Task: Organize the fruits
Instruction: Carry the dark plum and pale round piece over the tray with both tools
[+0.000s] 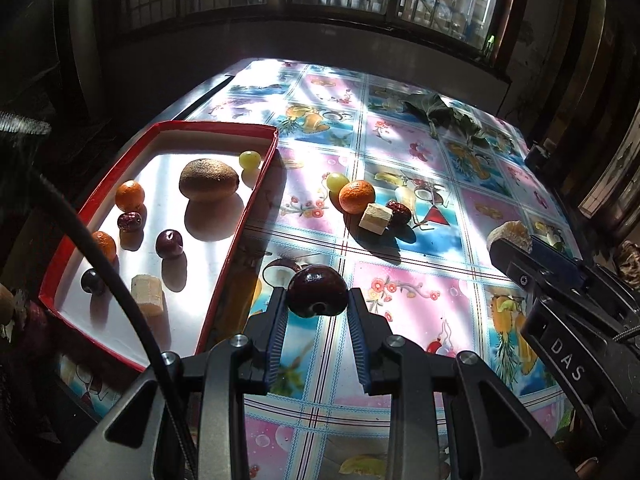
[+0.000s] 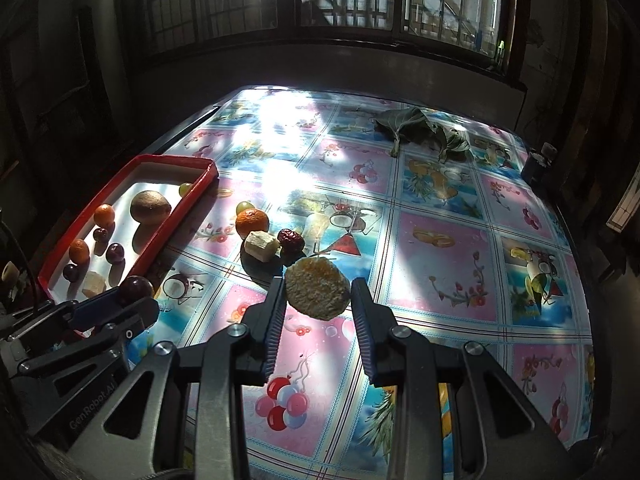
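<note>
My left gripper (image 1: 318,300) is shut on a dark red plum (image 1: 317,290), held above the table just right of the red tray (image 1: 236,236). My right gripper (image 2: 318,296) is shut on a peeled orange (image 2: 317,290) over the middle of the table. The tray holds a brown kiwi (image 1: 209,180), two oranges (image 1: 129,196), a green grape (image 1: 250,159), several dark fruits (image 1: 169,243) and a pale chunk (image 1: 147,289). On the table lie a green grape (image 1: 337,181), an orange (image 1: 357,197), a pale chunk (image 1: 375,218) and a red date (image 1: 399,212).
The table (image 2: 436,264) has a glossy fruit-print cloth. Green leaves (image 2: 420,126) lie at its far side. A dark small container (image 2: 536,164) stands at the far right edge. The right gripper shows in the left wrist view (image 1: 516,248); the left one shows in the right wrist view (image 2: 132,294).
</note>
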`<act>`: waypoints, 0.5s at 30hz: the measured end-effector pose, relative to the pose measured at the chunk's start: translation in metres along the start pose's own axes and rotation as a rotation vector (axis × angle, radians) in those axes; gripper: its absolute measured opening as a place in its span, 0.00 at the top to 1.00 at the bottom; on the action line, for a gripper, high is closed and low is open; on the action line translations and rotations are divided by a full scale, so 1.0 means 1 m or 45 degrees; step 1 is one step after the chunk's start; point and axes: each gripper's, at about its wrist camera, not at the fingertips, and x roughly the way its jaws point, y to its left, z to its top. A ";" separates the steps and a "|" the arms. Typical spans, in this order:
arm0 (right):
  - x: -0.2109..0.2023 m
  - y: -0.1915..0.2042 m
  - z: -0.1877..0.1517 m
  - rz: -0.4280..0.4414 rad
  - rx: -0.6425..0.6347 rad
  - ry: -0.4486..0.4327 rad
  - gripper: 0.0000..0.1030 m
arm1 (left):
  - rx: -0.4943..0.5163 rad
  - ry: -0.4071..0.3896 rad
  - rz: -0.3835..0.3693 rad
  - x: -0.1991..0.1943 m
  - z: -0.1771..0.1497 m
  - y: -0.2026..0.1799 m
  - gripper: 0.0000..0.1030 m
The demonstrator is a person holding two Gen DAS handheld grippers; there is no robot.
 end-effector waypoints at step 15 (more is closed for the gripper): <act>0.001 0.013 -0.003 0.095 0.009 0.005 0.66 | -0.008 -0.023 0.148 -0.004 0.000 0.015 0.71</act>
